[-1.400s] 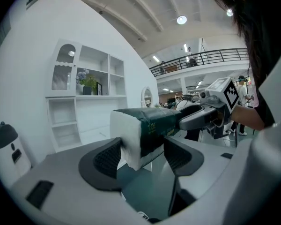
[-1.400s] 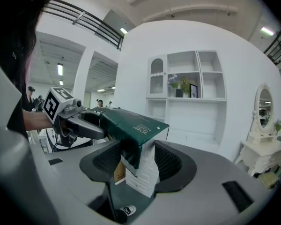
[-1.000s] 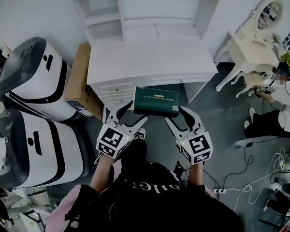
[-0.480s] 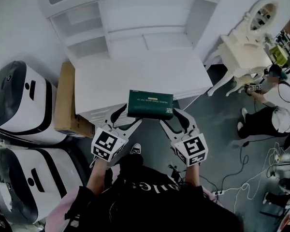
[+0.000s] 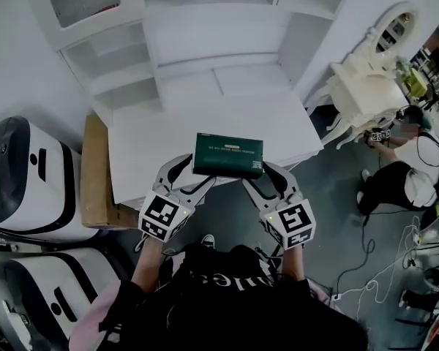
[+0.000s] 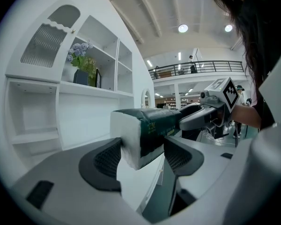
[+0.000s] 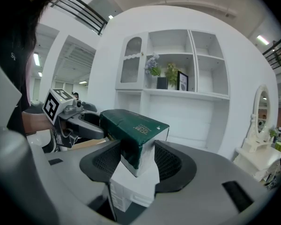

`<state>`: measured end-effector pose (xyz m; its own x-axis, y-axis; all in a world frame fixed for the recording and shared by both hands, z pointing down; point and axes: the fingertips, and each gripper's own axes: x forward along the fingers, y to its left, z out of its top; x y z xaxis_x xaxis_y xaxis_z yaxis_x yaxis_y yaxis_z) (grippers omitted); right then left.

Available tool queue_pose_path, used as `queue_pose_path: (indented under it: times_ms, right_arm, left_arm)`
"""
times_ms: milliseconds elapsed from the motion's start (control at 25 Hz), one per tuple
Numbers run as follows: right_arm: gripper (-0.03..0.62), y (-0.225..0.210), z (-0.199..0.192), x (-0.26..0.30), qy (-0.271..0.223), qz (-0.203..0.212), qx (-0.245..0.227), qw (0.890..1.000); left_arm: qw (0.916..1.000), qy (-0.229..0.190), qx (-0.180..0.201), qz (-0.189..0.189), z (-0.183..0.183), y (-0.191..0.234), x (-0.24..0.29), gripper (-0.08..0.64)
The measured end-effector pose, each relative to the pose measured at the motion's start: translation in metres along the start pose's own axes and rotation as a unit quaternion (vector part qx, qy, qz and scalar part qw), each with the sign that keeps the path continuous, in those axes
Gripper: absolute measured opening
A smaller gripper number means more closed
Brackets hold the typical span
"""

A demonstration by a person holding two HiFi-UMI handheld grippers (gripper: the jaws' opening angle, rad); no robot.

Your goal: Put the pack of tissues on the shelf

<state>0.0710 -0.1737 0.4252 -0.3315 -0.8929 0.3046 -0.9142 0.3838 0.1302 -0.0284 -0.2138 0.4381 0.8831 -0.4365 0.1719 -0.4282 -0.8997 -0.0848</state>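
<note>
— Where's the pack of tissues (image 5: 228, 154)?
— Held in the air over the front edge of the white surface (image 5: 154, 148), level, its long side along that edge.
— Who has it?
— The left claw (image 5: 197, 172) pinches its left end and the right claw (image 5: 257, 174) pinches its right end. Both reach in from the surface's front.
— Room ahead?
— The surface's top lies open behind the pack, up to the shelf (image 5: 219, 46) at its back edge. A cardboard box (image 5: 95, 174) stands against the surface's left side.
</note>
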Motion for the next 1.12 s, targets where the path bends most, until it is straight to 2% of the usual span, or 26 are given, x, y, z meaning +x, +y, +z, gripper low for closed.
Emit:
queue_pose_path:
  times_ms: [360, 640, 1120]
  right_arm:
    - [0.242, -0.041, 0.018, 0.033, -0.010, -0.005, -0.003, 1.000]
    - [0.242, -0.092, 0.037, 0.059, -0.029, 0.017, -0.017, 0.999]
    - [0.242, -0.199, 0.104, 0.104, -0.075, 0.053, -0.063, 0.994]
  left_arm:
    - [0.9998, -0.013, 0.013, 0.002, 0.018, 0.036, 0.039, 0.288]
    - [0.9990, -0.022, 0.022, 0.032, 0.044, 0.063, 0.081, 0.288]
    - [0.9951, -0.047, 0.037, 0.079, 0.113, 0.120, 0.167, 0.288]
